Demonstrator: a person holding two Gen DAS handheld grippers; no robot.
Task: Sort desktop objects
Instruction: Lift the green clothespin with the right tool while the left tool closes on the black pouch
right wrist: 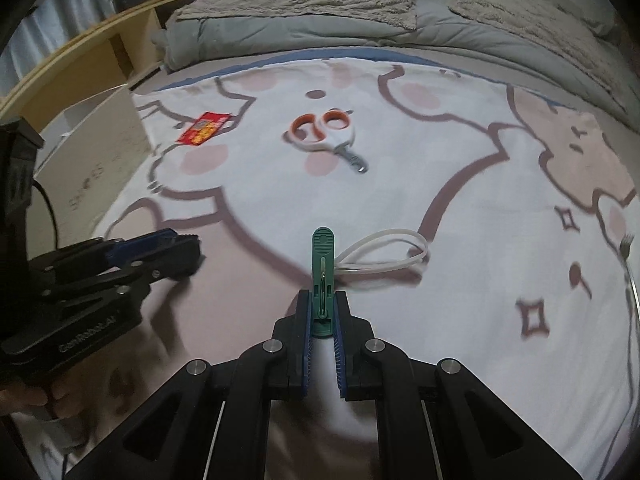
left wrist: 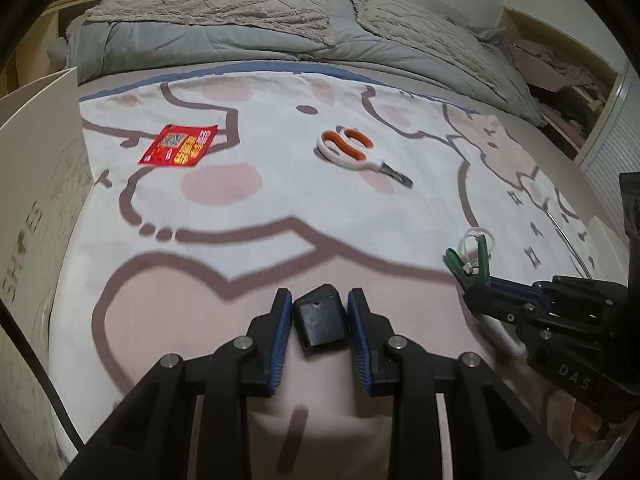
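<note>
My left gripper is shut on a small black box and holds it just above the blanket. My right gripper is shut on a green clothes peg with a white loop hanging from it. The peg also shows in the left wrist view, at the right. White scissors with orange handles lie in the middle of the blanket and show in the right wrist view too. A red packet lies at the far left, also in the right wrist view.
The cartoon blanket covers a bed, with grey bedding and pillows behind. A white cardboard box stands at the bed's left edge. A wooden shelf is at the far left. A metal fork lies at the right edge.
</note>
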